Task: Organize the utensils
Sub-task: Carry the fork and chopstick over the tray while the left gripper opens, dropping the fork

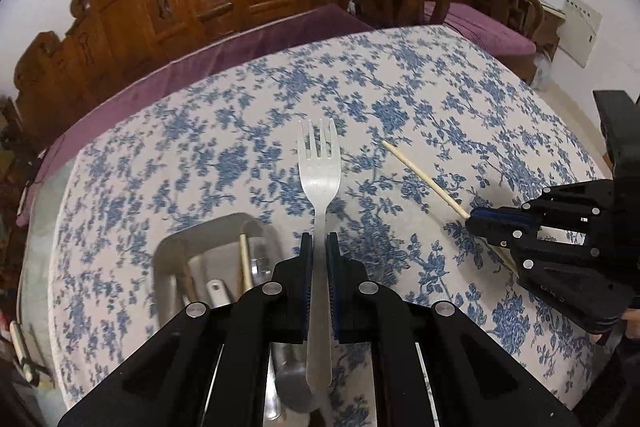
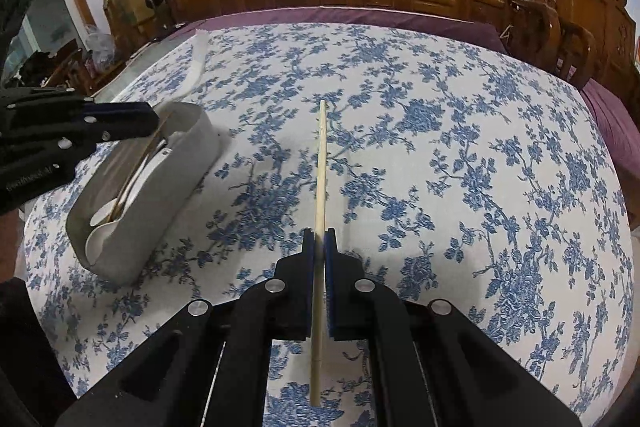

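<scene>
Both tools were loaded and up off the table, so I took this to be the carrying step: two utensils picked up, neither one yet put away.

The left gripper (image 1: 319, 247) had its jaws closed on a metal fork (image 1: 320, 179), pinching the neck just below the tines, which pointed away from the hand, while the handle ran back between the fingers. The right gripper (image 2: 319, 243) was clamped on a single pale wooden chopstick (image 2: 321, 163), held partway along so that a long stretch stuck out ahead and a shorter end trailed behind. Neither utensil touched the blue-flowered tablecloth (image 2: 460, 147).

The grey oblong utensil holder (image 2: 188, 163) stood on the cloth, to the left of the right tool and just ahead and left of the left one. Inside it I could make out a white spoon (image 2: 100, 231) lying lengthwise and at least one brown stick-like piece (image 2: 136, 167), probably a chopstick, leaning along it. From the left tool's view a pale stick (image 1: 245, 259) and a white handle (image 1: 218, 293) showed in it as well; how many pieces it held in all I could not tell.

As I judged it, the next move called for bringing each piece over the holder's open top, lining it up with the long side, and lowering it before letting go. The fork was nearer. The chopstick's long overhang would need care so its tip did not catch the rim or knock the spoon.
</scene>
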### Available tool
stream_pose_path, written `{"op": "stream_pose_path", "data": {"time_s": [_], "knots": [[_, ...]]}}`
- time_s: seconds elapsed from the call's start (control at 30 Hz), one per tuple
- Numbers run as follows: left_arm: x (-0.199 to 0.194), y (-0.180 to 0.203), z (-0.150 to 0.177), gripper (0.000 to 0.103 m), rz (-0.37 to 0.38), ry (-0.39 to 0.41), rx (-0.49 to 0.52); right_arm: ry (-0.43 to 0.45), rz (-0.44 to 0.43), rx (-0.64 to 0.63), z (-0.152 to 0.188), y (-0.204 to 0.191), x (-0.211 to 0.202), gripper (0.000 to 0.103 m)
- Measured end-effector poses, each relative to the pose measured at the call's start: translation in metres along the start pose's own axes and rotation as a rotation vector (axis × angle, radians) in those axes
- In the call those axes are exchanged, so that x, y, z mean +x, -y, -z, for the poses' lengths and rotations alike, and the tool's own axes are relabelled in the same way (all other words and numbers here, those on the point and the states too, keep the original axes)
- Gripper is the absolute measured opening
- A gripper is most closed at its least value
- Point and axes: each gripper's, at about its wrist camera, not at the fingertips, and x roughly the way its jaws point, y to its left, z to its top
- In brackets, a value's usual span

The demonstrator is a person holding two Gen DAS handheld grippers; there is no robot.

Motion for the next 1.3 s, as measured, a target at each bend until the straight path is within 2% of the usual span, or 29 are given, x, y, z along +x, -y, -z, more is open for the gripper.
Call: {"op": "stream_pose_path", "data": {"time_s": [0.3, 0.73, 0.93, 1.13, 1.3], "knots": [[-0.013, -0.035, 0.024, 0.006, -0.030, -0.001, -0.056, 0.045, -0.019, -0.022, -0.001, -0.023, -0.012, 0.006], [0.009, -0.074, 0.064, 0.006, -0.027, -0.045, -0.150, 0.072, -0.045, -0.031, -0.001, -0.044, -0.017, 0.006], [0.008, -0.084, 0.079, 0.007, -0.026, -0.031, -0.182, 0.083, -0.047, -0.048, 0.000, -0.059, -0.022, 0.006], [-0.011, -0.095, 0.096, 0.022, -0.045, 0.016, -0.192, 0.084, -0.051, -0.075, -0.004, -0.084, -0.021, 0.006], [-0.027, -0.107, 0.101, 0.028, -0.056, 0.061, -0.213, 0.085, -0.062, -0.090, -0.011, -0.105, -0.018, 0.006]]}}
